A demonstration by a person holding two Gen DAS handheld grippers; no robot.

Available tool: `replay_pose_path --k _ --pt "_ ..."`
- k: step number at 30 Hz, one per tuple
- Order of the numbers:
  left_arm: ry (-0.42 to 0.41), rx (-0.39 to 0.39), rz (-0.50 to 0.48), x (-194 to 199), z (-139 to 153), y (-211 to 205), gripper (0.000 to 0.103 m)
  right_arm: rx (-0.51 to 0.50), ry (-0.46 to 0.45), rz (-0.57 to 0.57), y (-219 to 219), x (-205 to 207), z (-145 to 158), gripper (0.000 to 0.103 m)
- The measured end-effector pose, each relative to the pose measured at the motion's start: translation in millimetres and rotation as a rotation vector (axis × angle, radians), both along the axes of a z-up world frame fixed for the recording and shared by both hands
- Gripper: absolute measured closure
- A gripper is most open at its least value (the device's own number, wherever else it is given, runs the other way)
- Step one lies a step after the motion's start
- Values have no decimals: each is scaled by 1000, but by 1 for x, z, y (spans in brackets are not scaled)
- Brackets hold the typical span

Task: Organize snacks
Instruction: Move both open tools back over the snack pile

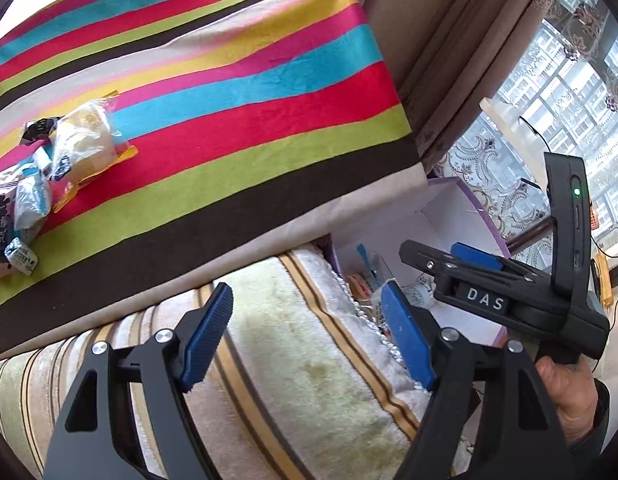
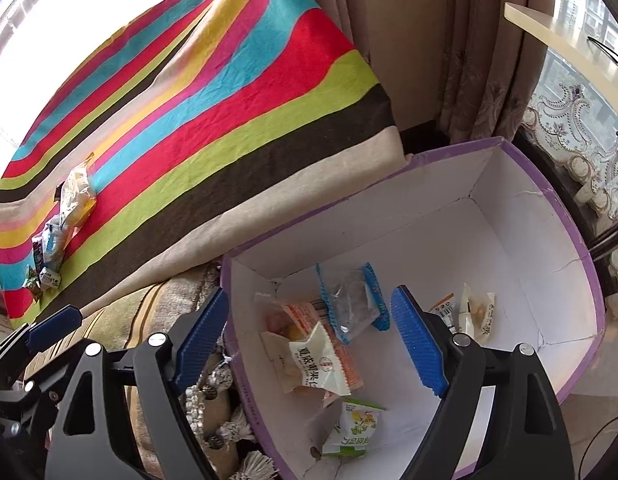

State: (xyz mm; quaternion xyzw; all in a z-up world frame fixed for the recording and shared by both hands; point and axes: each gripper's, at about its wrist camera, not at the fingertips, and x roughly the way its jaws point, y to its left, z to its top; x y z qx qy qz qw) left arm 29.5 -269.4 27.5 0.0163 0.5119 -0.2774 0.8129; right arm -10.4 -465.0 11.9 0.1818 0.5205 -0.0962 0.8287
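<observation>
My left tongs (image 1: 307,340) are spread wide with nothing between the ribbed blue pads (image 1: 208,336), hanging over a plush cream cushion (image 1: 293,360) with brown and gold stripes. Off to their right I can see my right tongs (image 1: 461,258) from the side, black plastic, with "DAS" in white letters on the body and a small green light on the upright part. My hand (image 1: 569,396) grips the handle below.

The right tongs (image 2: 311,336) are wide too, empty, poised above the box (image 2: 549,208): white card inside, purple rim, a crack or two in the wall. Snack packets (image 2: 321,356) lie loose on its floor: a white one with Chinese print across an orange-striped one, a clear packet with blue zigzag ends, a green-and-white one nearest me, and a pale one by the far wall next to a barcode label. I can't read the print.

Further out, more snacks (image 1: 69,152) sit in a heap on the striped cloth (image 1: 249,80), with red, turquoise, lime, yellow, pink and brown bands, slightly creased. A clear wrapper with something pale yellow tops that heap; silver and black packets lie beside it. Beige curtains (image 1: 449,40) and a lace one hang behind.
</observation>
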Motion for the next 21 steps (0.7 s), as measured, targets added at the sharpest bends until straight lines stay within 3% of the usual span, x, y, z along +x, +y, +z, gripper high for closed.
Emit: replay_pose_path --k 6,21 --pt "-41 28 147 11 5 38 26 -4 -17 54 27 13 7 21" --pt "-11 -73 451 25 -1 172 26 -30 -14 242 106 39 18 21"
